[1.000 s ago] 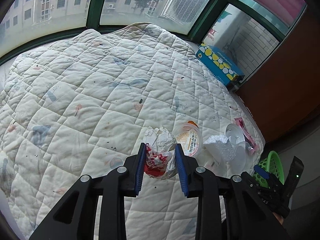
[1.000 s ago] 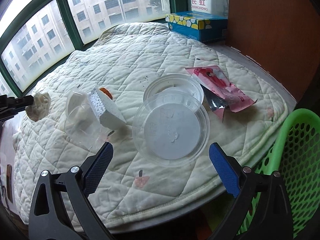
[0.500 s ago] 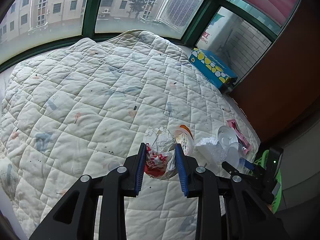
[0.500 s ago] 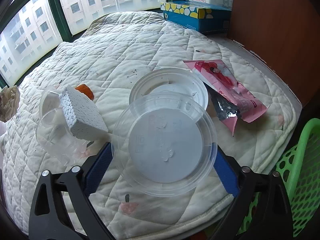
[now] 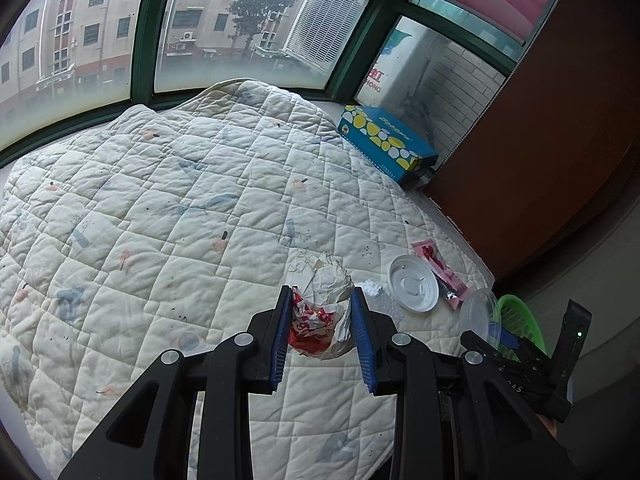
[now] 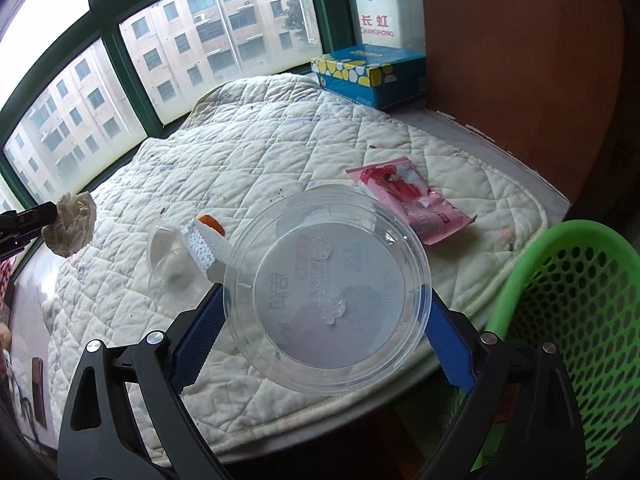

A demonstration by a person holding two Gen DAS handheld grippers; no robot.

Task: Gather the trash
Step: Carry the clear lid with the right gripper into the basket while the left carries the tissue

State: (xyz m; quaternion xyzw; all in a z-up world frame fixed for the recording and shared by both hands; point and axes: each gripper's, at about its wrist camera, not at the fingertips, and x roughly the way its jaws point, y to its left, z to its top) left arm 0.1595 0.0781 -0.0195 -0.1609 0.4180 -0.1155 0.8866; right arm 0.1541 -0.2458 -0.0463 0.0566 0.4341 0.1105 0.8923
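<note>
Now we hold two pieces of trash at once above the quilt: our left gripper is closed narrowly on a crumpled paper wrapper, and our right gripper is closed wide on a clear plastic lid, its pads pressing on two opposite edges. Both pieces hang free of the quilt, and the green basket stands just beside the quilt's near edge, to the right of the lid. To do this step well, we think each hand should carry its piece fully over the basket's mouth before the jaws open, the right one first because it is nearer. The lid is thin and springy, so the squeeze should stay gentle; too much may bend it and make it jump out. The lid is round, so it has no long axis; its flat face is turned toward the camera and tilted, with the far rim higher. The wrapper is a ball somewhat taller than wide, its long axis running along the fingers, white end away from us and red end nearer. A foam block, a small cup, a pink packet and a white lid still lie on the quilt.
</note>
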